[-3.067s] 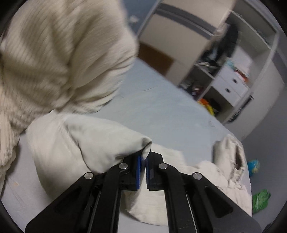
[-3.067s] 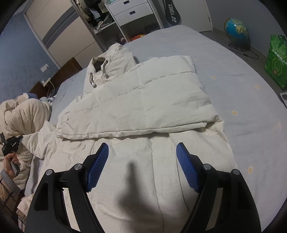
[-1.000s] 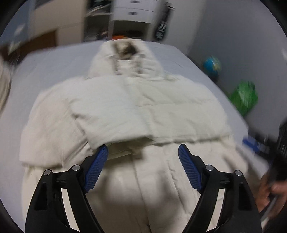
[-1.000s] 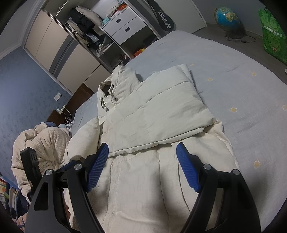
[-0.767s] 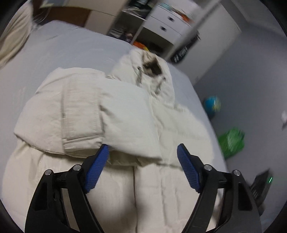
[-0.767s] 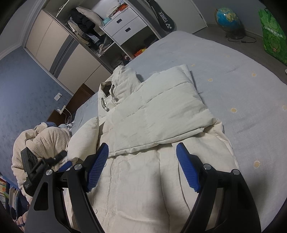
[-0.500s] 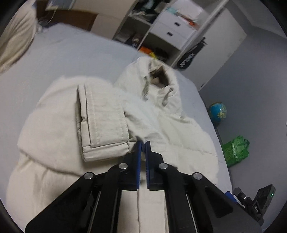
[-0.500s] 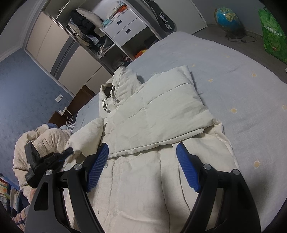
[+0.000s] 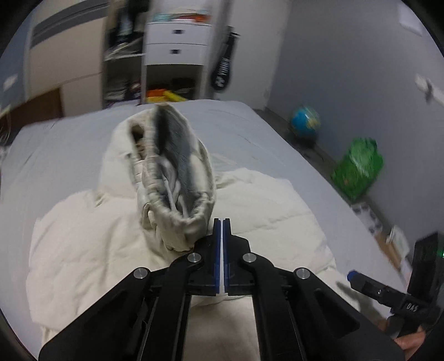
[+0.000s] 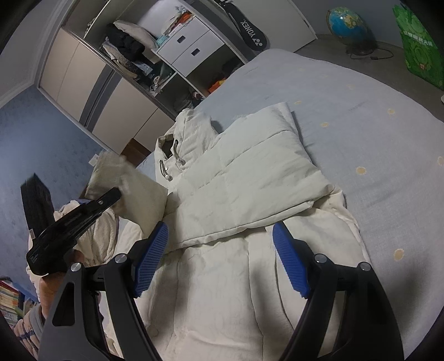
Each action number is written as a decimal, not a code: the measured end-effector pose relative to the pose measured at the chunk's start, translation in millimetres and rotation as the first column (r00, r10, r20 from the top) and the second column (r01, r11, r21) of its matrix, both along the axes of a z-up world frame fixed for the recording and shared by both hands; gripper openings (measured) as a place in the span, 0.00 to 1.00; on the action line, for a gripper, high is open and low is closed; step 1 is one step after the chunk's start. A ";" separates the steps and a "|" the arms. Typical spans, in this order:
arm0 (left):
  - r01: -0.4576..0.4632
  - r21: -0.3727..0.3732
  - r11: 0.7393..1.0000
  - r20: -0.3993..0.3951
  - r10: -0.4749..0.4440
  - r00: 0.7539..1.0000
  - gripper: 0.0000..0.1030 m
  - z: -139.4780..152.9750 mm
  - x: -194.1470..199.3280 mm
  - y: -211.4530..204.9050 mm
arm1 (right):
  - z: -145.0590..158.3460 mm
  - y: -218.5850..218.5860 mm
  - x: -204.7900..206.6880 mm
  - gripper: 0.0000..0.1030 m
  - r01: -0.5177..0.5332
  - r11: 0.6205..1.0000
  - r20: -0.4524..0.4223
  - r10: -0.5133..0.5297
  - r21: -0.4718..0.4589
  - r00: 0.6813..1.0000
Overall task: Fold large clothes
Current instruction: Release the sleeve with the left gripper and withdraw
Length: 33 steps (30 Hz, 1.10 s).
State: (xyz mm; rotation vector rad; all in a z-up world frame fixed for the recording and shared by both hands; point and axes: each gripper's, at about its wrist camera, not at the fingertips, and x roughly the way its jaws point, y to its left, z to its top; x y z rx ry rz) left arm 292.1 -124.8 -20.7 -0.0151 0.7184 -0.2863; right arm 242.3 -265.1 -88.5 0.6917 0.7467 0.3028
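Note:
A cream puffer jacket (image 10: 249,172) lies face up on the grey-blue bed (image 10: 360,111), hood (image 10: 188,130) toward the wardrobe. One sleeve is folded across its chest. My left gripper (image 9: 222,230) is shut on the cuff end of the other sleeve (image 9: 172,194) and holds it up off the jacket, its grey lining showing. In the right wrist view that left gripper (image 10: 111,197) is at the jacket's left side with the lifted sleeve (image 10: 138,191). My right gripper (image 10: 219,258) hovers open over the jacket's lower front, with nothing between its fingers.
A pale fleece heap (image 10: 102,230) lies on the bed at the left. Beyond the bed stand an open wardrobe with white drawers (image 10: 188,44), a globe (image 10: 347,19) and a green bag (image 10: 419,47) on the floor. Bare sheet lies right of the jacket.
My left gripper went from open over the jacket to shut on the sleeve's cuff, then lifted the sleeve off the jacket. The right gripper stayed put, open.

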 end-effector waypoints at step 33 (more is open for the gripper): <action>-0.067 -0.030 0.997 -0.085 0.064 0.994 0.78 -28.5 -29.6 87.0 | -3.0 -3.1 0.9 0.72 0.015 1.000 -0.025 -0.015 -0.004 1.000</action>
